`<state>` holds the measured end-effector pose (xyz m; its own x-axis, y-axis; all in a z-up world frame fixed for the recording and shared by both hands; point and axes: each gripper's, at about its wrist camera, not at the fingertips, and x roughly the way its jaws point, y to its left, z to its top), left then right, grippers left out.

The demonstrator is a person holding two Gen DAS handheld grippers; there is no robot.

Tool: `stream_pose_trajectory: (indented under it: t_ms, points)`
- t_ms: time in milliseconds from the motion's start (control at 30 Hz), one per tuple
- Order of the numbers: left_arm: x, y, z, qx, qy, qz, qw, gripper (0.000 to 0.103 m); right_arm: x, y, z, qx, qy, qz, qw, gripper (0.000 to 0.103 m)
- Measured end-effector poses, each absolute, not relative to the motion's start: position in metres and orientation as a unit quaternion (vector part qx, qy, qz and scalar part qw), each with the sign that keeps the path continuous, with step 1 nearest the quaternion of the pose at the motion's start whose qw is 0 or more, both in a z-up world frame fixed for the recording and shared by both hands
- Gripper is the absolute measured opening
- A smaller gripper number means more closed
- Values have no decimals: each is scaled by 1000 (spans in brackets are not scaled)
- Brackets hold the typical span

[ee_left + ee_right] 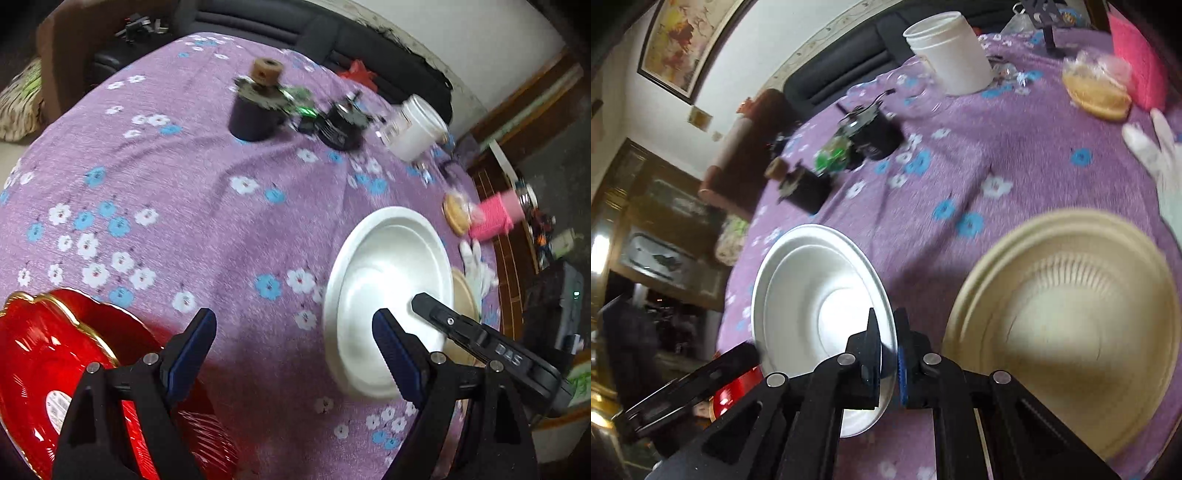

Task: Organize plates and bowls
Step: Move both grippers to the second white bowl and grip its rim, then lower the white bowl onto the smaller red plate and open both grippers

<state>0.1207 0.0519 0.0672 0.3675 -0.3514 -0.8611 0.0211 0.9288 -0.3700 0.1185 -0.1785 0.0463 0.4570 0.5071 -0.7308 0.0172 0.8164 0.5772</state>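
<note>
A white bowl (388, 295) is held tilted above the purple flowered tablecloth (207, 206). My right gripper (888, 332) is shut on the white bowl's (820, 295) rim; it shows in the left wrist view (443, 317) as a black bar across the bowl. A beige bowl (1067, 317) sits on the cloth to the right of the white one; its edge shows behind the white bowl (465, 299). A red plate with a gold rim (44, 354) lies at lower left. My left gripper (295, 332) is open and empty, between the red plate and the white bowl.
At the back stand a white plastic jar (953, 55), black motor-like parts (871, 133) and a dark cup (255, 114). A wrapped bun (1097, 88), a pink box (1137, 62) and a white glove (1160, 158) lie at right. A dark sofa (295, 26) runs behind the table.
</note>
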Motion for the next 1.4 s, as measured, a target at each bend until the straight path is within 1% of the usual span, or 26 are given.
stream_pose_trajectory:
  t_ms: [33,67,133,167,400,733,967,1200,1300,1400]
  points:
    - [117,47,68,-138,550,-120,815,70,112,-178,47,268,498,158,809,8]
    - [116,44,69,-128,551,-123,816,42,108,-178,47,271,497,163,808,8]
    - [110,37,69,-111,559,-142,810,11,95,-178,50,275,494,169,808,8]
    - [106,35,69,-116,562,-153,805,9,91,-177,52,274,492,170,809,8]
    - [56,47,93,-77,529,-136,834,10,54,-156,73,234,474,178,830,9]
    - [4,116,115,-80,502,-101,855,11,21,-80,98,184,462,216,840,9]
    - [-6,180,104,-107,503,-48,857,11,23,-12,91,144,471,232,839,10]
    - [-7,210,88,-112,511,-10,852,12,30,38,78,95,481,235,839,11]
    - [-6,214,82,-110,515,-2,850,20,34,48,70,90,491,237,834,11]
    - [-8,218,81,-109,513,5,852,33,38,55,62,83,495,234,832,11]
